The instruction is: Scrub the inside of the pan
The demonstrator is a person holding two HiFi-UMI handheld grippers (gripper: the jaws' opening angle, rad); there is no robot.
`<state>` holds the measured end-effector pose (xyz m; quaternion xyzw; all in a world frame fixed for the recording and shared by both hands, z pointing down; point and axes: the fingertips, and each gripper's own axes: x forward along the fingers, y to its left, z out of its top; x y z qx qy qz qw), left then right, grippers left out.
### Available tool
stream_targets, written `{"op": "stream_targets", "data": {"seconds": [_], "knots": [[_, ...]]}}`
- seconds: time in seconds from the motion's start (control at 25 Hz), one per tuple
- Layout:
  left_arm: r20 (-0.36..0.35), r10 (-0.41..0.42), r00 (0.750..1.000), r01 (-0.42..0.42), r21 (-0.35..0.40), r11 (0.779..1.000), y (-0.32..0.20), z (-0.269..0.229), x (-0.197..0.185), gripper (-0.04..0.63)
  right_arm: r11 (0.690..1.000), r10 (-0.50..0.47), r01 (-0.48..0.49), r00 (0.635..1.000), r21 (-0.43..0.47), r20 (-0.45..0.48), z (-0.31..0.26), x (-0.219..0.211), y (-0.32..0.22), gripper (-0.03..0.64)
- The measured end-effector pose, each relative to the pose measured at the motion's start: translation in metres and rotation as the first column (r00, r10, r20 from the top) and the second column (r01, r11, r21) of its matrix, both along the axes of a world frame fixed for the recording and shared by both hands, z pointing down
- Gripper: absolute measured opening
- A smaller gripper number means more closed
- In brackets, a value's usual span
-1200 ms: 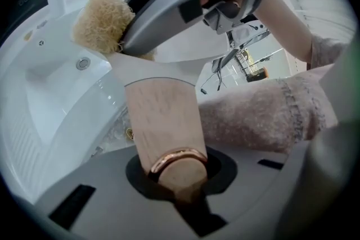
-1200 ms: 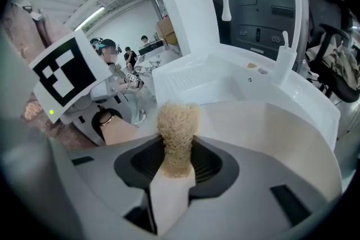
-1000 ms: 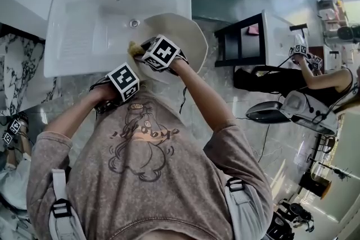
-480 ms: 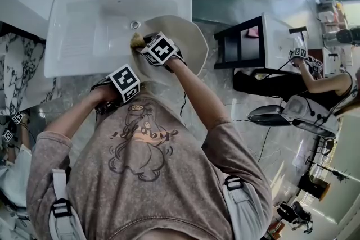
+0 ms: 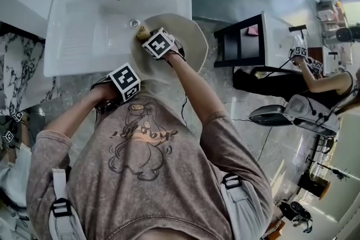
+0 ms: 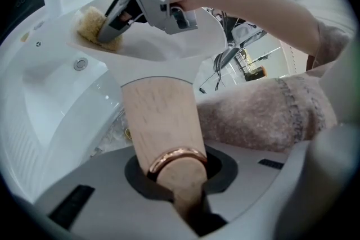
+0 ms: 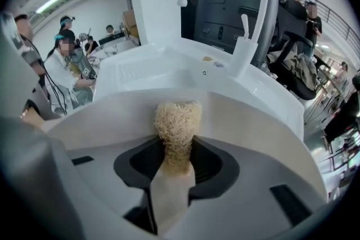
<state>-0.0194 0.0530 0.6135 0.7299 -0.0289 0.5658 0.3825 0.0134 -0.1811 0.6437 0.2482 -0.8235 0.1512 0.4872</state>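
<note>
L hand-held gripper (image 6: 175, 168), nearest the body, is clenched on the pan's wooden handle (image 6: 160, 121) just past its copper ring. Prob. an anchor grip: it keeps the pan (image 5: 188, 36) steady & tilted w/ its inside facing up while the other hand works.

The pan hangs over the sink's (image 5: 84, 36) front right corner, partly over the basin, partly out past the right edge. Likely so any drips fall into the basin.

R hand-held gripper (image 7: 174, 168) is clamped on a straw-coloured fibrous scrubber (image 7: 177, 121), w/ the tuft sticking out beyond the jaws. In head view the tuft is at the pan's inside, on the side nearest the drain (image 5: 134, 23). It looks pressed to the wall, but contact can't be confirmed.

Obstacles: the sink's walls sit close round the pan rim, so wide strokes look cramped on that side. The faucet (image 7: 260, 5) arches up at the sink's far edge, well clear of the pan.

Further off: a black-framed side table (image 5: 247, 45) right of the sink, then a seated person (image 5: 329, 81) w/ other gear. Neither is in the way.
</note>
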Motion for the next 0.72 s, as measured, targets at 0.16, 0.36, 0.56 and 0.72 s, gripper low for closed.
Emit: {"op": "stream_targets", "data": {"seconds": [0.16, 0.36, 0.56, 0.72], "knots": [[-0.003, -0.002, 1.000, 0.002, -0.001, 1.000, -0.001, 0.001, -0.002, 0.071, 1.000, 0.027, -0.027, 0.999, -0.011, -0.032, 0.007, 0.011, -0.007, 0.152], [-0.007, -0.007, 1.000, 0.007, -0.001, 1.000, -0.001, 0.001, -0.001, 0.071, 0.999, 0.032, -0.032, 0.998, 0.010, -0.057, 0.007, 0.020, -0.018, 0.152], [-0.010, -0.013, 1.000, 0.013, 0.000, 1.000, 0.000, 0.000, 0.000, 0.071, 1.000, -0.018, 0.021, 0.991, 0.019, -0.132, 0.011, 0.032, -0.020, 0.150], [-0.021, -0.026, 0.999, 0.026, 0.002, 1.000, -0.001, 0.002, 0.002, 0.069, 1.000, -0.013, 0.018, 0.978, 0.022, -0.209, 0.013, 0.056, -0.026, 0.150]]}}
